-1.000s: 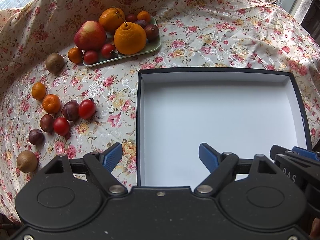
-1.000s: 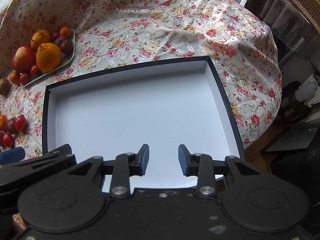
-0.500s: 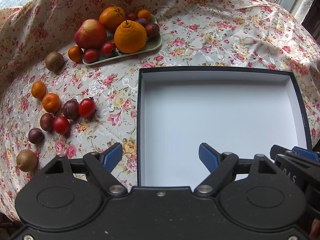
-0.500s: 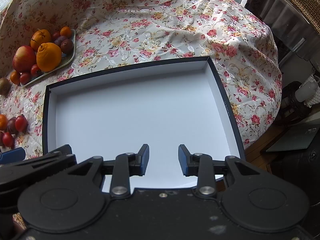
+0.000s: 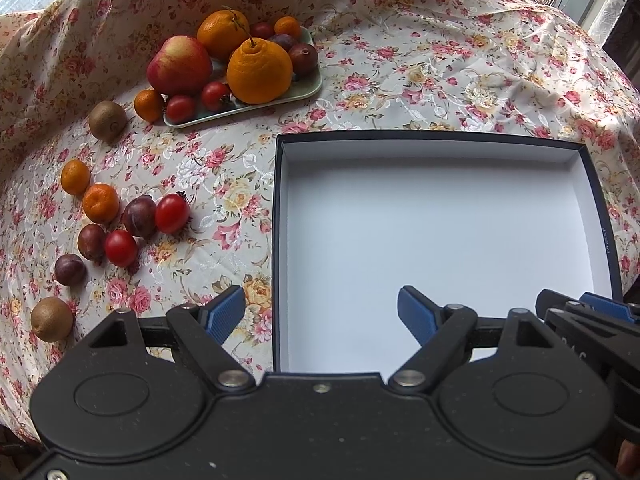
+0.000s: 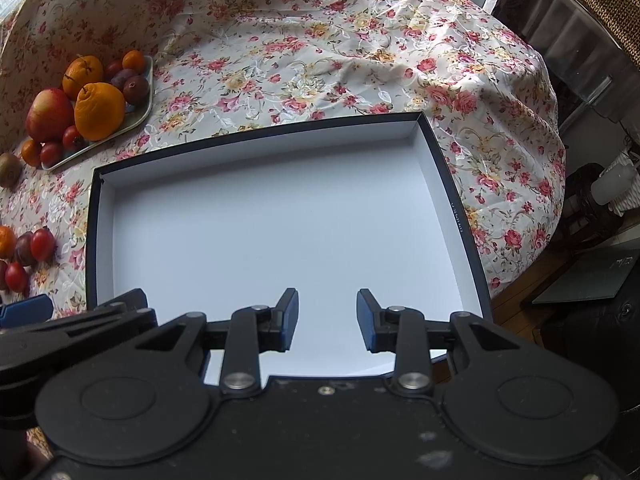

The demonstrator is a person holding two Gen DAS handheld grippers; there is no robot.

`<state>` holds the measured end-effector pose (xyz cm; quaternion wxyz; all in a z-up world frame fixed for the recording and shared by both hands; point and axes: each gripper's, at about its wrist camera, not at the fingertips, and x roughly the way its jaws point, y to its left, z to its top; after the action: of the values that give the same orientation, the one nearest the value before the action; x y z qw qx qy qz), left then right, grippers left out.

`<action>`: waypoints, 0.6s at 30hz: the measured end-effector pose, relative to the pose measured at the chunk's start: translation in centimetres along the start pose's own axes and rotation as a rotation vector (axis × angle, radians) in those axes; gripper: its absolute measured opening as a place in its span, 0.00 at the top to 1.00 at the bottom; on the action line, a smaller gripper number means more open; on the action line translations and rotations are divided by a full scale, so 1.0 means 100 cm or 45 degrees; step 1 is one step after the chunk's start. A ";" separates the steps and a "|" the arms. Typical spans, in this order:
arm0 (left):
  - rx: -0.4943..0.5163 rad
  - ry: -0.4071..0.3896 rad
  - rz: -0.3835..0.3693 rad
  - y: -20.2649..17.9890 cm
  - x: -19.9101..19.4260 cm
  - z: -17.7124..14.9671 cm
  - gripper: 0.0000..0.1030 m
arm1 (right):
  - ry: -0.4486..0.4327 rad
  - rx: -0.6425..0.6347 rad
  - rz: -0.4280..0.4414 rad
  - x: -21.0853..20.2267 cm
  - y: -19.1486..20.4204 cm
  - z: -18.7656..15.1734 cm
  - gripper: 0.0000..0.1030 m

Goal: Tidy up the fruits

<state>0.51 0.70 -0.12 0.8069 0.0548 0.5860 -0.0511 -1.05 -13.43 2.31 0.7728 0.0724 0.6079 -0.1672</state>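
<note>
Change: nothing has shifted since the earlier frames; both grippers hang where they were, fruit and box unmoved
Left gripper (image 5: 321,312): jaws spread wide, grasping nothing, straddling the box's left wall
Right gripper (image 6: 327,316): jaws parted, nothing between them, above the box's white floor
Box (image 5: 596,200): shallow, dark navy rim, plain white inside, no fruit in it; fills the 3 o'clock half of the left view
Tray (image 5: 310,87): pale green, at 11 o'clock from the box, heaped with fruit
On the tray: one red apple (image 5: 179,65), two large oranges with the knobbly one (image 5: 259,70) in front, one small mandarin, two dark plums, about three cherry tomatoes, though the pile hides part of the back row
Beside the tray: one mandarin (image 5: 148,105) touching its left end, one kiwi (image 5: 107,120) further toward 9 o'clock
Loose cluster (image 5: 138,216): at 9 o'clock from the box; two mandarins, three plums, two tomatoes, mostly touching
Second kiwi (image 5: 52,324): alone at 7 o'clock
Cloth (image 5: 420,60): cream, rose-printed, wrinkled, under everything
</note>
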 end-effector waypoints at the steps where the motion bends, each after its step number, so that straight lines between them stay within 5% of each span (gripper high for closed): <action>1: -0.002 0.003 -0.001 0.000 0.000 0.000 0.18 | 0.001 -0.002 -0.001 0.000 0.000 0.000 0.66; 18: -0.018 0.022 -0.012 0.003 0.003 0.000 0.18 | 0.010 -0.002 -0.004 0.002 0.001 0.000 0.66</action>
<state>0.66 0.96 -0.34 0.8018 0.0469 0.5936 -0.0502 -0.94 -13.41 2.07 0.7703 0.0716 0.6111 -0.1676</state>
